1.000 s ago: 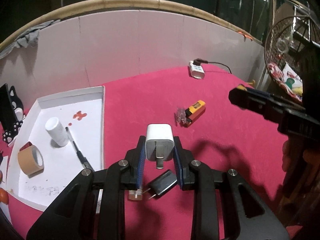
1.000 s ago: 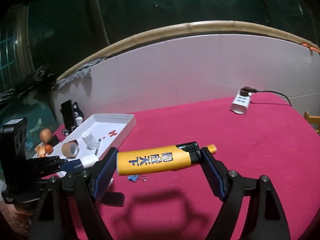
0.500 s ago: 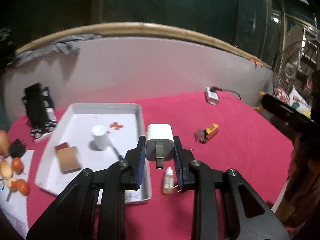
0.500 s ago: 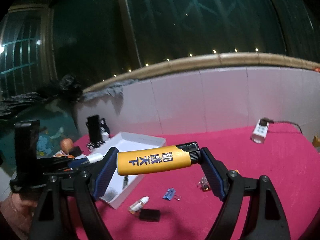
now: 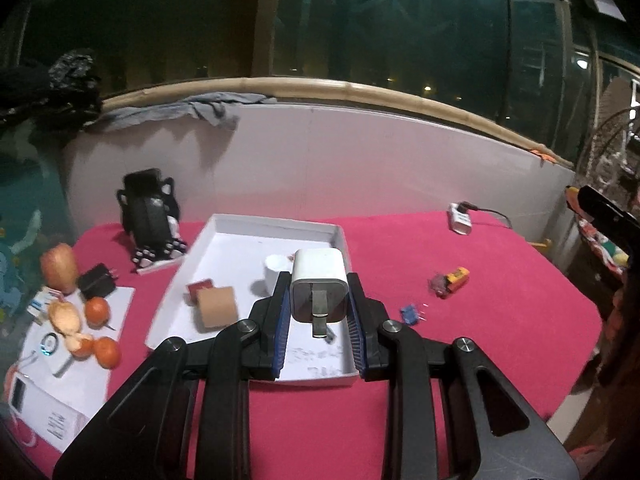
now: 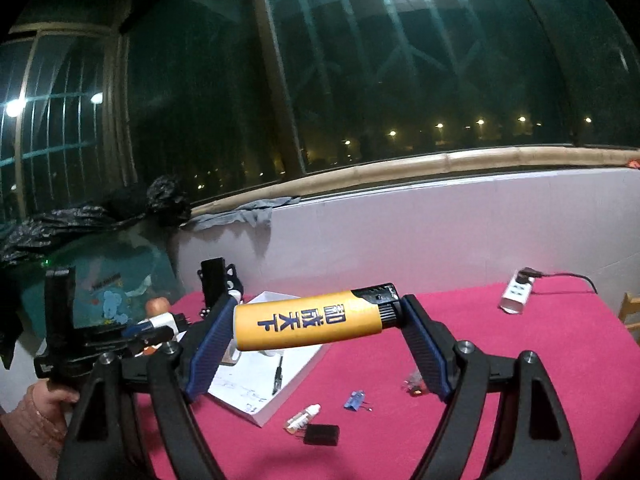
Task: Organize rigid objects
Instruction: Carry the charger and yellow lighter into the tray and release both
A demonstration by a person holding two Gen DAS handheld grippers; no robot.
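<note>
My left gripper [image 5: 319, 312] is shut on a white plug adapter [image 5: 319, 290], held above the near right part of the white tray [image 5: 240, 232]. The tray holds a white cup [image 5: 276, 270], a tape roll [image 5: 216, 306] and a small red item [image 5: 200, 288]. My right gripper [image 6: 316, 330] is shut on a large yellow lighter [image 6: 312, 324], held crosswise high above the red table. The tray [image 6: 288, 394] with a pen [image 6: 279, 372] lies below it. The left gripper [image 6: 156, 330] shows at the left of the right wrist view.
On the red cloth lie a blue binder clip [image 5: 410, 314], a small orange lighter [image 5: 454, 286], a dropper bottle [image 6: 303, 420], a black adapter [image 6: 321, 435] and a white power strip [image 5: 460, 220]. Fruit [image 5: 60, 268], a black stand [image 5: 150, 220] and papers sit left.
Both grippers have risen and pulled back. The left one has swung left, so the adapter now hangs over the tray. The right view now shows more window.
</note>
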